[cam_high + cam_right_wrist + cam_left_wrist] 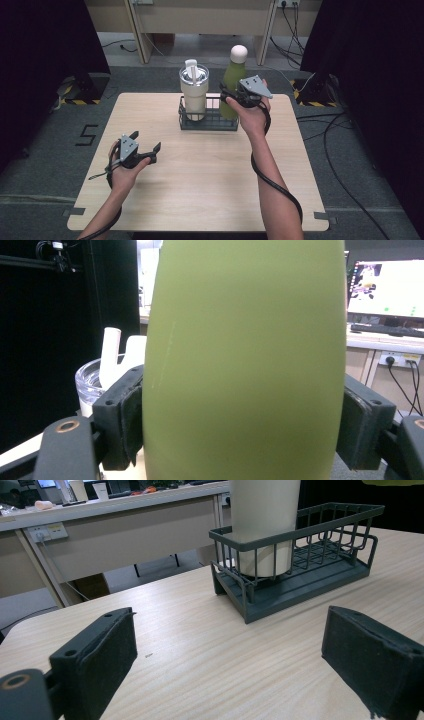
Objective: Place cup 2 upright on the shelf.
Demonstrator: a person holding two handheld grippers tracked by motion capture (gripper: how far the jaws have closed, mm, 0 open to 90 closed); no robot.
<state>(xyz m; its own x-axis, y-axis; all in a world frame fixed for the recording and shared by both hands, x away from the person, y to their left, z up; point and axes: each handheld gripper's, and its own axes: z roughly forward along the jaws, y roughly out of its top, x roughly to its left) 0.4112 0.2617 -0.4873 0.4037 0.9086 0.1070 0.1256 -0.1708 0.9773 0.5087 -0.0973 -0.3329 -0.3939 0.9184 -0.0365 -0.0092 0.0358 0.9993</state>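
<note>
right tongs point(240, 430) clamp the green bottle point(245, 360) in the basket point(210, 121); left tongs point(235, 665) gape, empty

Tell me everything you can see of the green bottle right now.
The green bottle is a smooth, matte olive flask with a rounded cream cap, standing upright at the right end of the dark wire basket, beside the cream tumbler. The right gripper is shut on its body, black pads pressed to both sides. Whether its base rests in the basket I cannot tell.
</note>
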